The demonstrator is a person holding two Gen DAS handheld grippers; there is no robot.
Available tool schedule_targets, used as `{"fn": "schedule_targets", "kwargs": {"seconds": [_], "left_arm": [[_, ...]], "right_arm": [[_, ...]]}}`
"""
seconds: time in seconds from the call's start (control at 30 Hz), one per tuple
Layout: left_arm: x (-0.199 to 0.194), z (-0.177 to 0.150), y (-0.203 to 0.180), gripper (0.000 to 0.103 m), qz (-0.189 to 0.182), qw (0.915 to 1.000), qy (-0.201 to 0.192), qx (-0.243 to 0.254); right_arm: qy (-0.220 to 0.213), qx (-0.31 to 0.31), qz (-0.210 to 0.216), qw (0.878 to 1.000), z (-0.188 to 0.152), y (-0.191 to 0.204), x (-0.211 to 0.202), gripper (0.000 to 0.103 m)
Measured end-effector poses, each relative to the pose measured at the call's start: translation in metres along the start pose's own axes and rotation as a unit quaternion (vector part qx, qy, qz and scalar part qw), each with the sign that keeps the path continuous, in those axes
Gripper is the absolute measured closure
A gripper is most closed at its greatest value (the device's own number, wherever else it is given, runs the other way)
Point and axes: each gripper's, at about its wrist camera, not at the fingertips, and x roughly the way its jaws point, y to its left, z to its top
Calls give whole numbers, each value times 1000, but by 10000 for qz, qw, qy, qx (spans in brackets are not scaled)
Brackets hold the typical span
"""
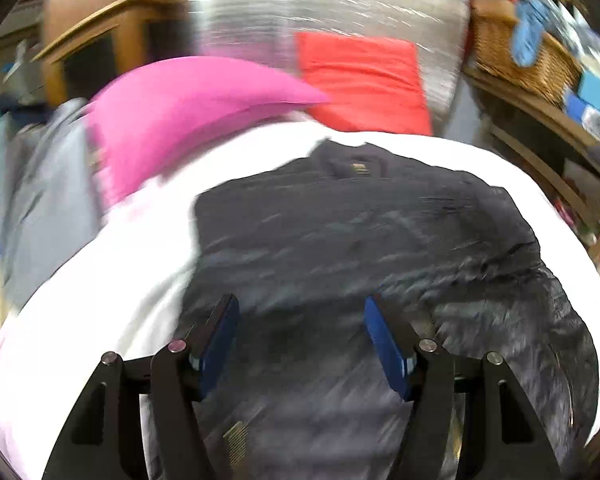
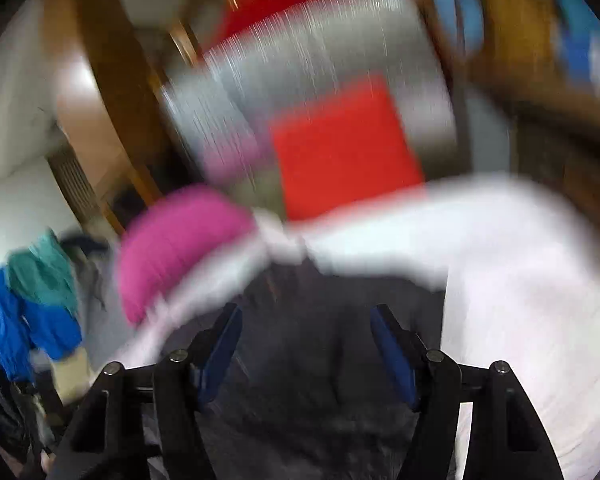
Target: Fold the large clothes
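Both views are pretty blurry, but the dark grey jacket (image 1: pixel 340 248) lies spread on the white sheet-covered surface (image 1: pixel 100 280), right under both tools. The left gripper (image 1: pixel 300 336) and right gripper (image 2: pixel 306 344) both hang above it, spread wide and holding nothing. A pink pillow (image 1: pixel 188 108) and folded red cloth (image 1: pixel 360 80) sit just beyond the jacket, with a wicker basket (image 1: pixel 512 56) off right and blue and teal clothes (image 2: pixel 28 300) piled left.

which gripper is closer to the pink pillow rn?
Hard to call, both views are blurred. Left gripper and right gripper both hang open over the dark garment, with the pink pillow ahead and to their left.
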Motion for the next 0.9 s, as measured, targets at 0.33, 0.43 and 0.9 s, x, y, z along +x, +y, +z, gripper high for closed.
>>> {"fn": "schedule_targets", "kwargs": {"seconds": [0.33,0.43,0.9], "left_arm": [[-98,-131,92,26,365,9876,337,-1487],[-110,-160,99,26,361,9843,473,-1662],[-101,-200,92,26,105,9803,924,-1741]], "right_arm": [[1123,-651,363,9909,-107,51,-119,9],[1580,-59,72,9874,-164,20,-140,9],[1733,1480,-554,9721,-254,-58,-224,9]]}}
